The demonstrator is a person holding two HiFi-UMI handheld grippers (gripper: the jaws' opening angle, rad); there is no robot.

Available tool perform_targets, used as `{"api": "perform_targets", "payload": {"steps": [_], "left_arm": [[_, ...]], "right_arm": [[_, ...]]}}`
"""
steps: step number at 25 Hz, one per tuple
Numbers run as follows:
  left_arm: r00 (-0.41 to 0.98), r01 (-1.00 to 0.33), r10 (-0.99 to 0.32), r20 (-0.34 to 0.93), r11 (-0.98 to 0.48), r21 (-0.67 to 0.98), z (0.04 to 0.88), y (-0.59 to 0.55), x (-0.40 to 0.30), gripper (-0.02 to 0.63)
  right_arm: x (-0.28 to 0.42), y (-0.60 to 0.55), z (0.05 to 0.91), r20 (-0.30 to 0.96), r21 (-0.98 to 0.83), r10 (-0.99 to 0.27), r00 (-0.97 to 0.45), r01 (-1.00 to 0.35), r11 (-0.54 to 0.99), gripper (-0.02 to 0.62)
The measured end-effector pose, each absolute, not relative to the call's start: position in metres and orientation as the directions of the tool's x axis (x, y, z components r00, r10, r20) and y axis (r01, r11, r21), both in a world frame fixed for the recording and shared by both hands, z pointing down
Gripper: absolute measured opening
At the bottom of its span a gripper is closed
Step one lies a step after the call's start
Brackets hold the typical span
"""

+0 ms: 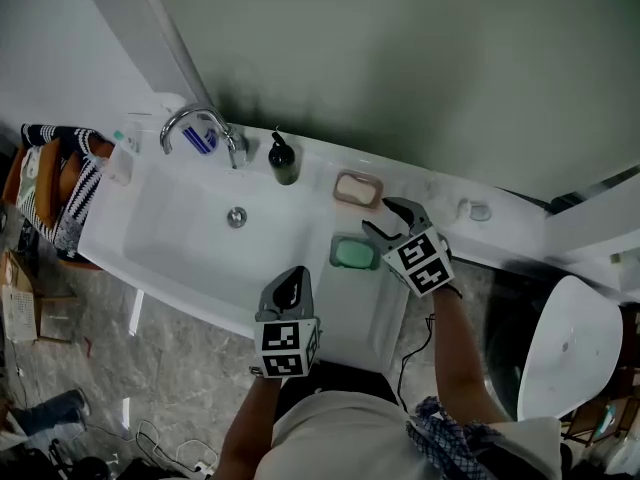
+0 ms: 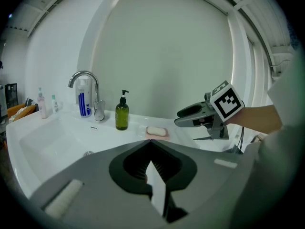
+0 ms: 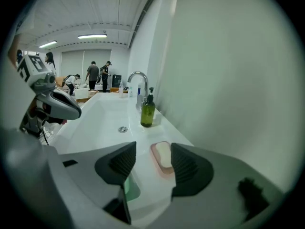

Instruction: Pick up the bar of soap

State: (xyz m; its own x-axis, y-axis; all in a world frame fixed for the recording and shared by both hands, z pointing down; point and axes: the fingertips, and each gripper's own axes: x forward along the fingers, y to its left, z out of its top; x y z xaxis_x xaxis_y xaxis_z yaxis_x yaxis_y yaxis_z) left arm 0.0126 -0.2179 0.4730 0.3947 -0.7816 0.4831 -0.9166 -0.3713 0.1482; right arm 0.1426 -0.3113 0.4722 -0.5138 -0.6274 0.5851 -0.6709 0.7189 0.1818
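A cream bar of soap (image 1: pixel 356 187) (image 2: pixel 157 131) (image 3: pixel 163 154) lies in a pink dish (image 1: pixel 338 197) (image 3: pixel 157 166) on the back ledge of the white sink (image 1: pixel 170 238). My right gripper (image 1: pixel 377 216) (image 2: pixel 177 118) (image 3: pixel 152 162) hovers just right of the dish, open, with the soap showing beyond the gap between its jaws and nothing touched. An empty green dish (image 1: pixel 353 254) (image 3: pixel 129 187) sits below it on the counter. My left gripper (image 1: pixel 290 278) (image 2: pixel 152 168) (image 3: pixel 71 109) hangs over the sink's front edge, jaws together and empty.
A chrome faucet (image 1: pixel 200 118) (image 2: pixel 86 76) and a dark green pump bottle (image 1: pixel 284 161) (image 2: pixel 122 116) (image 3: pixel 147 112) stand left of the soap. A basket of striped cloth (image 1: pixel 60 183) sits at the far left, a white toilet (image 1: pixel 570 348) at the right. People (image 3: pixel 93 73) stand far off.
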Motion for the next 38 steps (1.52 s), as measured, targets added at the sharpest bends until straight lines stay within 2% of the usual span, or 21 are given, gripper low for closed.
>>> {"api": "perform_targets", "payload": {"steps": [8, 19, 32, 38], "left_arm": [[0.346, -0.935, -0.781, 0.521, -0.336, 0.117, 0.489, -0.236, 0.001, 0.008], [0.327, -0.944, -0.787, 0.523, -0.298, 0.141, 0.503, -0.270, 0.002, 0.008], [0.340, -0.940, -0.778, 0.529, -0.286, 0.184, 0.514, -0.294, 0.011, 0.008], [0.363, -0.932, -0.779, 0.511, -0.305, 0.197, 0.513, -0.310, 0.025, 0.008]], "right_arm": [[0.137, -0.357, 0.496, 0.628, 0.178, -0.579, -0.520, -0.628, 0.758, 0.218], [0.127, -0.388, 0.537, 0.726, 0.206, -0.469, -0.503, -0.491, 0.846, 0.216], [0.121, -0.406, 0.583, 0.806, 0.099, -0.336, -0.488, -0.448, 0.889, 0.216], [0.121, -0.410, 0.593, 0.813, 0.078, -0.320, -0.487, -0.454, 0.888, 0.216]]}}
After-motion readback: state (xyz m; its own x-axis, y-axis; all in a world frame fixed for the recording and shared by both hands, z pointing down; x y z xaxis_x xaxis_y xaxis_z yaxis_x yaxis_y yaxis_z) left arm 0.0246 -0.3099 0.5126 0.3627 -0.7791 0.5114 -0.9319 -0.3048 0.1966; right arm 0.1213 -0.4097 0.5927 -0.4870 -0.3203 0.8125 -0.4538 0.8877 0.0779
